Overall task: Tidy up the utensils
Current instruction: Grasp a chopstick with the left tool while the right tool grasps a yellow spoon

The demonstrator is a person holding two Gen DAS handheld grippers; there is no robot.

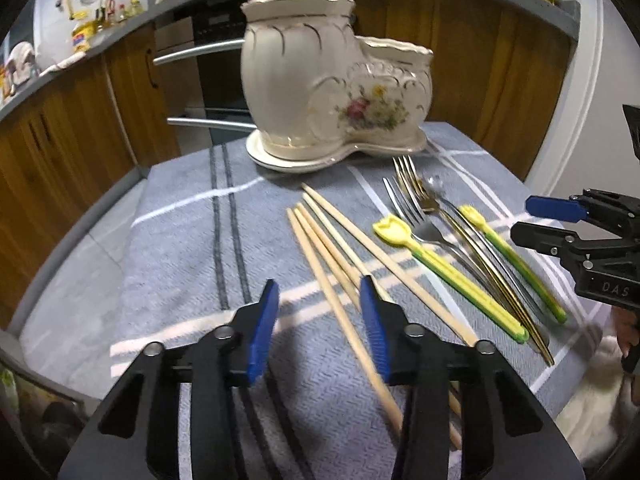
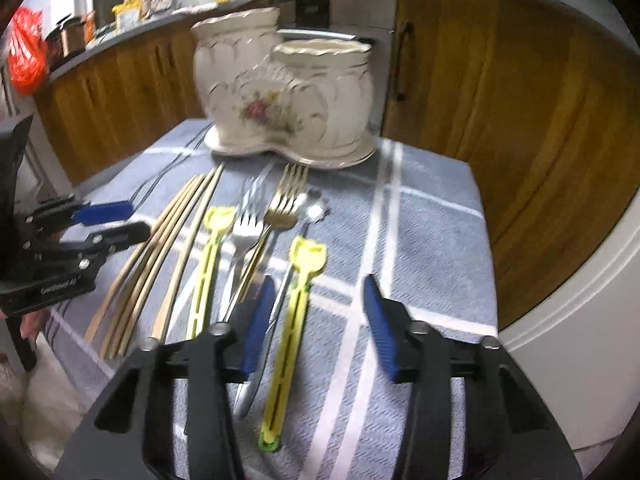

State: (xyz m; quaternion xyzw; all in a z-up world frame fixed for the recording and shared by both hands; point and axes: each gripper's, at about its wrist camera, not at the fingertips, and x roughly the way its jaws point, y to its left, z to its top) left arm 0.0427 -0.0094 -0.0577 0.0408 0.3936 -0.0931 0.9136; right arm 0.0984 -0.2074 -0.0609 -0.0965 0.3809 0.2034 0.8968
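Both grippers hovered empty, jaws partly apart: the left gripper (image 1: 318, 322) over the wooden chopsticks (image 1: 332, 252), the right gripper (image 2: 320, 320) over a yellow-green plastic utensil (image 2: 294, 312). All utensils, metal forks (image 2: 256, 228) included, lay loose on the blue checked cloth (image 2: 432, 232) before the empty two-compartment ceramic holder (image 1: 320, 80). Chopsticks judged light, stiff and prone to rolling; mid-shaft grip advised. Forks likely slippery. Holder likely fragile. Wooden cabinets (image 1: 460, 40) stood behind the table.
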